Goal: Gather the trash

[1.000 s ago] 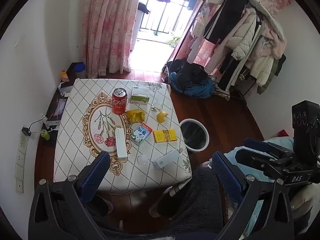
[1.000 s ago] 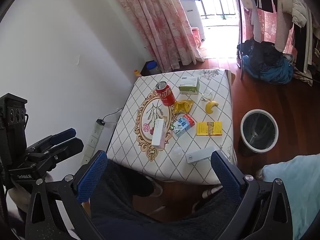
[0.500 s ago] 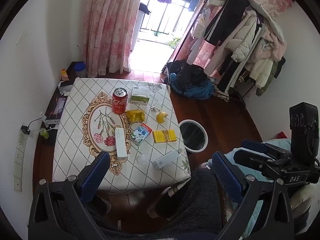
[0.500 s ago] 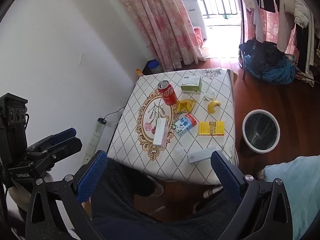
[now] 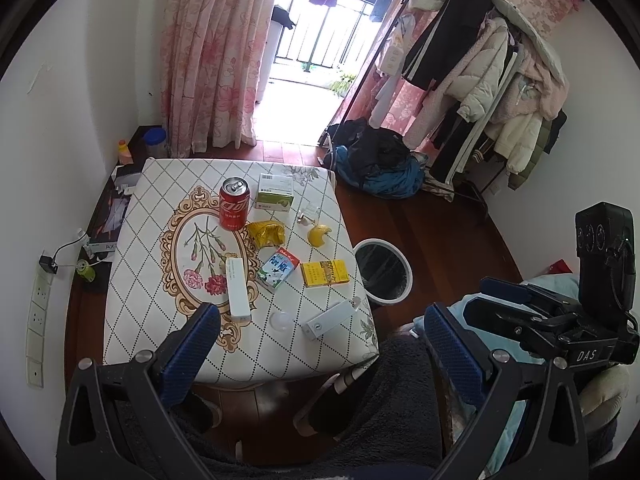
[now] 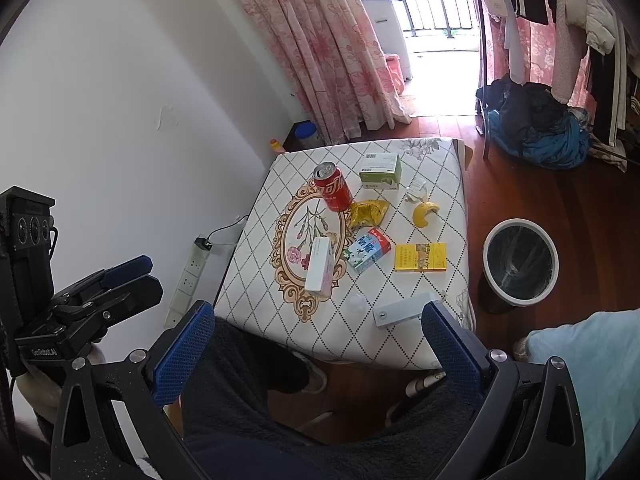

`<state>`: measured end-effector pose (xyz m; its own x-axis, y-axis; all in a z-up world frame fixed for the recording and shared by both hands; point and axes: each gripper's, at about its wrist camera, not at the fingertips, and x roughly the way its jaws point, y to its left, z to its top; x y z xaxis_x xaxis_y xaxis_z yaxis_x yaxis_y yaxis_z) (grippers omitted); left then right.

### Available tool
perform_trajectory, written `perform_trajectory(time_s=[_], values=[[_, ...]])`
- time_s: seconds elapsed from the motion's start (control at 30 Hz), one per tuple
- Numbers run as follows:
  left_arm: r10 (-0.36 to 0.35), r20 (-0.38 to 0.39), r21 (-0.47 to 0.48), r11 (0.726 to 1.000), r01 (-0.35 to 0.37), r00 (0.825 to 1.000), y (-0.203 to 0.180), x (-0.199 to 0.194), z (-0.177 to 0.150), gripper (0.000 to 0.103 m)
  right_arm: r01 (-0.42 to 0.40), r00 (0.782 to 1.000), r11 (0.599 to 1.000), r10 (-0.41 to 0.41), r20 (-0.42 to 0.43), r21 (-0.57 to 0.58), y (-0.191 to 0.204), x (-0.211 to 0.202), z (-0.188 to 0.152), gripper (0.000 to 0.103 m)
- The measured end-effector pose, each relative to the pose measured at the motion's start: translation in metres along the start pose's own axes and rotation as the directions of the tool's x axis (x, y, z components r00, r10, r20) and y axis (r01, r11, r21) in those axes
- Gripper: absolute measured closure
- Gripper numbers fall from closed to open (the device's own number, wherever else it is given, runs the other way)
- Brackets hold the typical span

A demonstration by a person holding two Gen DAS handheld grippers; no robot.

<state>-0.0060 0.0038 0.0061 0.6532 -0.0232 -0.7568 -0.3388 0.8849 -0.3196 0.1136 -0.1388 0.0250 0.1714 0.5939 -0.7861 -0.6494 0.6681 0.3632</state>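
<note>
Bedroom corner, small table [image 5: 168, 184] with a diamond-pattern cloth against a white wall, wood floor, balcony door beyond. Left gripper [image 5: 320, 344] hangs high over the person's lap, short of the table's near edge, fingers spread wide, holding nothing; right gripper [image 6: 316, 344] likewise raised, spread and empty. Nearest ahead of both: grey box [image 5: 330, 320] at the table's near edge and a clear lid [image 5: 280, 321] beside it. Farther out: white box [image 5: 237, 286], milk carton [image 5: 278, 270], yellow pack [image 5: 324, 273]. Beyond those: gold wrapper [image 5: 266, 233], banana peel [image 5: 319, 235], red can [image 5: 234, 209] upright, green box [image 5: 275, 191], and a small clear scrap I cannot identify. Bin [image 5: 382, 270] stands on the floor just off the table's right side, dark liner, looks empty. Judgement: collecting has not begun; everything is on the table, nothing in hand. Next move calls for bringing one gripper down and forward onto a near item, probably the grey box for the right gripper since the bin lies that side, then closing and carrying it rightward over the rim. Left view shows the clothes rack [image 5: 480, 80] and the right gripper's body at its right edge; right view instead shows the power strip [image 6: 192, 272] on the wall and the bin's interior more fully.
</note>
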Motion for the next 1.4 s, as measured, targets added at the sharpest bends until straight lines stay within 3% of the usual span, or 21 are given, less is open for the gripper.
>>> perform_trajectory(time_s=[1.4], values=[[-0.021,0.006,0.02,1.0,0.021,1.0,-0.0019,-0.0005,0.0006,0.0,0.002,1.0,1.0,-0.002,0.0,-0.009,-0.0008,-0.007,0.0017,0.0]])
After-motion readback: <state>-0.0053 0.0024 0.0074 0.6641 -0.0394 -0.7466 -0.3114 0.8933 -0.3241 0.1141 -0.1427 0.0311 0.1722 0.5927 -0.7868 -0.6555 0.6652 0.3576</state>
